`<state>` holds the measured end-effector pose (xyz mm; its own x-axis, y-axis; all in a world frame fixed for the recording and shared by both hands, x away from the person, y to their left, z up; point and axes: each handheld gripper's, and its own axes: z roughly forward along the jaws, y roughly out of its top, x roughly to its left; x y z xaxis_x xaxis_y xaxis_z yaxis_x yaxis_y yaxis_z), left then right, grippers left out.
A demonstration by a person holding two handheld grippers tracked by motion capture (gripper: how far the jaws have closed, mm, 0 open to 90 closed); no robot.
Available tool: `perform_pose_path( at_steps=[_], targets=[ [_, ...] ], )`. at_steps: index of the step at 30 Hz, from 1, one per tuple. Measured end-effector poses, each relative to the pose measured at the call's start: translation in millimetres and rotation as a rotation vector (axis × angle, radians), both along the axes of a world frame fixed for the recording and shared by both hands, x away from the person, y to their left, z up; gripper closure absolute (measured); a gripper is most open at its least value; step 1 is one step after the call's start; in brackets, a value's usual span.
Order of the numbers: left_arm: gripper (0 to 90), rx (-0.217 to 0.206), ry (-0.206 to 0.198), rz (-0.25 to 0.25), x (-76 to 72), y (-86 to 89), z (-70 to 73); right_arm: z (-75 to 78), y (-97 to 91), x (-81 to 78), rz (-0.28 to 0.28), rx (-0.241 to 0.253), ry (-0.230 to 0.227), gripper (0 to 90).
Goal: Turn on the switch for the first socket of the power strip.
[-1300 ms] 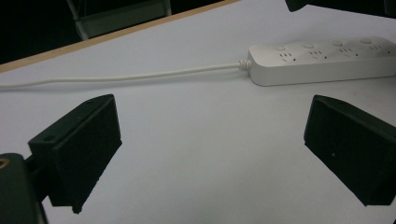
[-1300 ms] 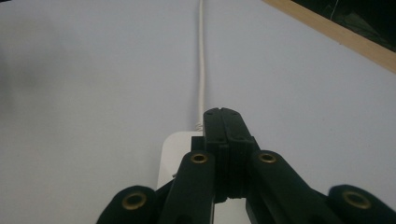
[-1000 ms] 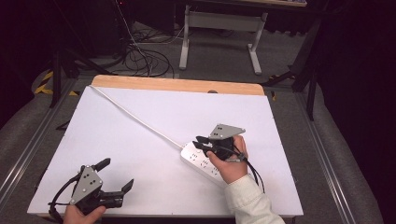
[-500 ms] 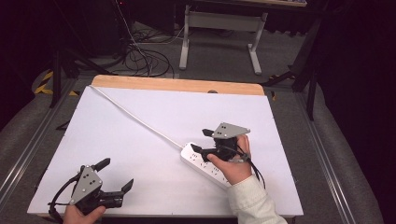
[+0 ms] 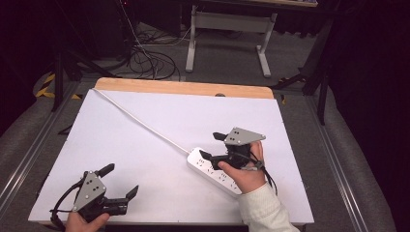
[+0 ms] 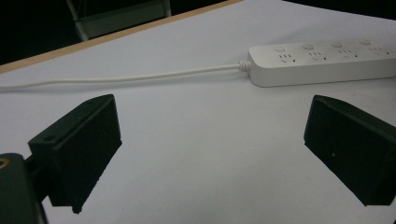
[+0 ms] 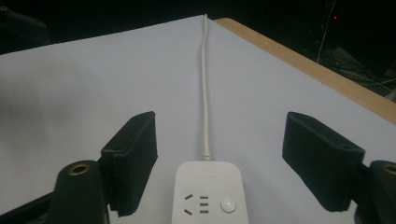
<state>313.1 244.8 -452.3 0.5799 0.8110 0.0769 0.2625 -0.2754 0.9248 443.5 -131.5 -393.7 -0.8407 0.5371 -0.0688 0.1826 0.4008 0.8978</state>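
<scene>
Right gripper [image 5: 215, 145] hovers with its jaws spread wide over the cord end of the long white plastic power strip [image 5: 212, 169], holding nothing; over the last second it has drawn back a little along the strip and lifted, so that in the right gripper view the strip's end [image 7: 208, 192] now sits centred between the two black jaws, apart from both. That reads as lining up for a grasp not yet made, and the next move would be to lower and close across the strip's width. Beneath everything lies the white-topped table with a pale wooden far edge [image 5: 145, 125], and the strip rests on it right of centre and toward the near side, running diagonally. From its far-left end the thin white cord [image 5: 140, 123] stretches straight to the table's far-left corner. At the near-left corner the left gripper [image 5: 120, 181] has not moved: it rests low with jaws wide apart and empty, well apart from the strip, which lies beyond its jaws [image 6: 322, 63] in the left gripper view.
</scene>
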Motion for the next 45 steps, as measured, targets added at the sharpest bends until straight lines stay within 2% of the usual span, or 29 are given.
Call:
perform_pose_path(
  at_steps=[10,18,33,40,45],
  targets=[
    [4.5,-0.009,-0.002,0.003,-0.2,0.1,0.2,9.6,-21.3,-12.8,-0.008,0.044,-0.005,21.1],
    [4.5,-0.011,-0.003,0.001,-0.4,0.5,0.5,8.7,-44.8,-24.2,-0.022,0.075,0.006,18.3],
    [4.6,-0.016,0.007,-0.005,-0.7,2.2,1.8,-19.9,-75.9,-37.0,-0.057,0.054,0.047,12.9],
    [4.6,-0.025,0.004,-0.006,-0.9,3.3,2.1,-33.9,-88.9,-41.3,-0.088,0.059,0.068,9.5],
    [4.7,-0.027,0.005,-0.003,-1.2,3.3,2.3,-43.9,-97.4,-44.2,-0.091,0.084,0.079,7.9]
  ],
)
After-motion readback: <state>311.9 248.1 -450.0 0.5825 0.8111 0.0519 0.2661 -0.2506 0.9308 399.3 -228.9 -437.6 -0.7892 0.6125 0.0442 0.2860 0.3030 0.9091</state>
